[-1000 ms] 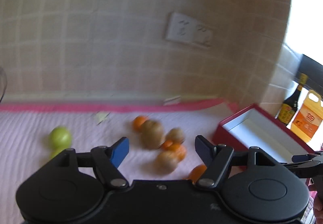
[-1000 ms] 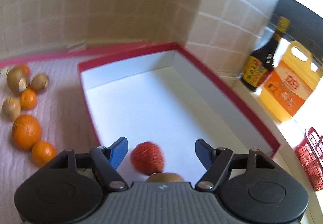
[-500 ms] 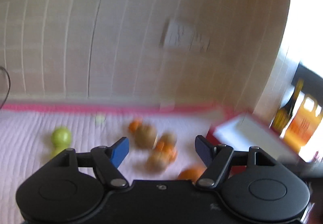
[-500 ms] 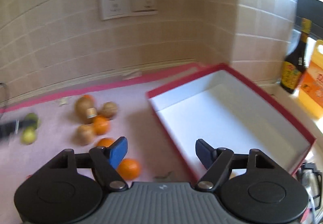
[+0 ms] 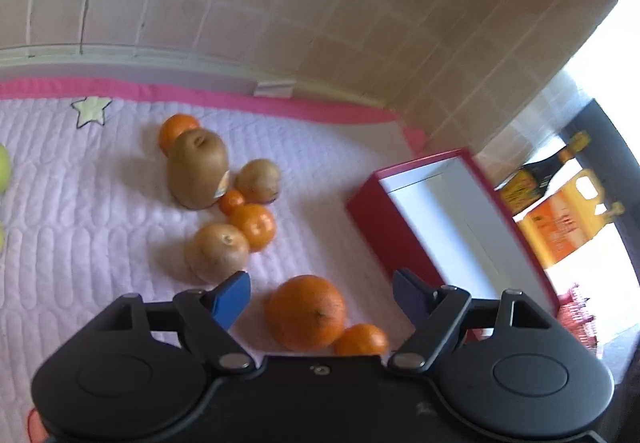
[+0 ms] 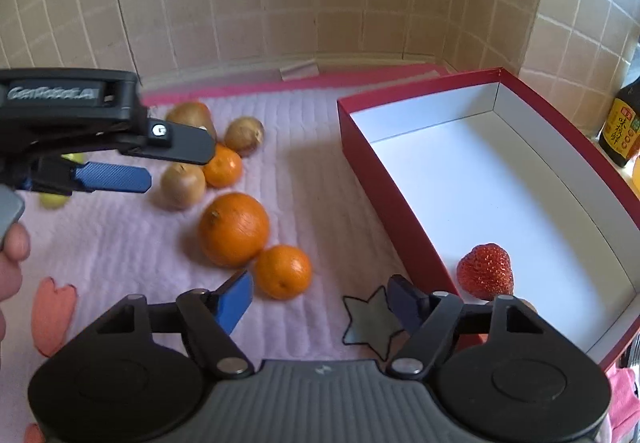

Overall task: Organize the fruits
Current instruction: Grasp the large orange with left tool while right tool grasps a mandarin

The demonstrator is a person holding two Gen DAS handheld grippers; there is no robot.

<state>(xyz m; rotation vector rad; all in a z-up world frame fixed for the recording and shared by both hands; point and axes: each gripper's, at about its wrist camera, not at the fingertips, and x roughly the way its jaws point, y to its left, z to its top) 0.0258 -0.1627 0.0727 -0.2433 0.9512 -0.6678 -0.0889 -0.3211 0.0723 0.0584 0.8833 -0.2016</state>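
Observation:
Several oranges and brown kiwis lie on a pink quilted mat [image 5: 100,243]. My left gripper [image 5: 320,291] hangs over a large orange [image 5: 306,311] with a small orange [image 5: 360,339] beside it; its jaws are opening, their pads apart from the fruit. In the right wrist view, one of its blue fingers [image 6: 112,177] reaches in from the left. My right gripper [image 6: 320,297] is open with nothing between its fingers, and a small orange [image 6: 283,271] lies just ahead of its left finger. A red box [image 6: 384,199] with a white inside holds a strawberry [image 6: 486,269].
Tiled walls with sockets close the back and right. A soy sauce bottle [image 6: 622,127] and a yellow oil jug [image 5: 568,219] stand on the sill beyond the box. Green fruits [image 6: 54,199] lie at far left. A person's hand [image 6: 10,255] holds the left gripper.
The left gripper tipped down and came closer to the fruit, its jaws wider. The right gripper swung left from over the box to over the mat; the strawberry stays in the box.

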